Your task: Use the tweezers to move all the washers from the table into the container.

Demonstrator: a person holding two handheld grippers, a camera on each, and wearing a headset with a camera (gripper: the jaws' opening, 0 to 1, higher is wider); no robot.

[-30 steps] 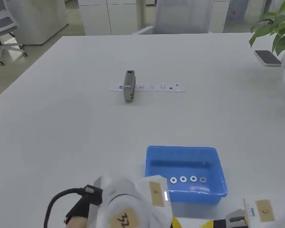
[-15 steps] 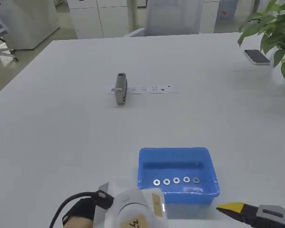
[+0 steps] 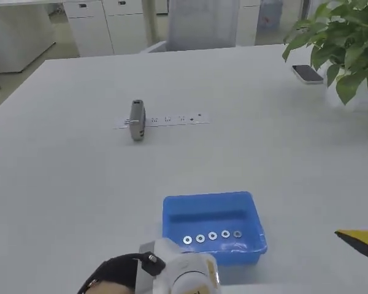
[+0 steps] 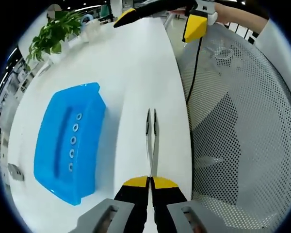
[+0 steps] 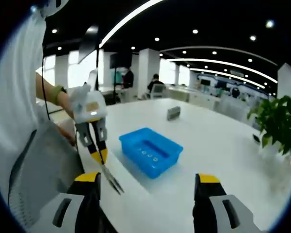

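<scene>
1. Washers [image 3: 212, 236], five in all, lie in a straight left-to-right row on the floor of the container [image 3: 208, 211]. The container sits on the near part of the desk [image 3: 80, 184].
2. Left gripper [image 4: 148, 183] is held low at the desk's near edge, just near-left of the container. Its jaws are closed on the handle end of the tweezers [image 4: 152, 138].
3. The tweezers reach out past the jaws over the bare strip of desk between the container and the near edge. Their two arms are pressed almost together, and the tips are apart from the washers.
4. Right gripper [image 5: 148, 180] is held off to the right, well apart from the container. Its jaws are spread wide with nothing between them.
5. The washers are small, flat, shiny metal rings. The container is a shallow rectangular tray of glossy blue plastic with rounded corners. The tweezers are long, thin bare metal. The jaw tips are yellow over black, and the desk is smooth matt white.
6. Farther off, a grey block [image 3: 137, 119] stands at the left end of a flat socket strip [image 3: 172, 119]. A dark, flat phone [image 3: 306, 73] lies beside a leafy green plant [image 3: 346, 43] at the far right.
</scene>
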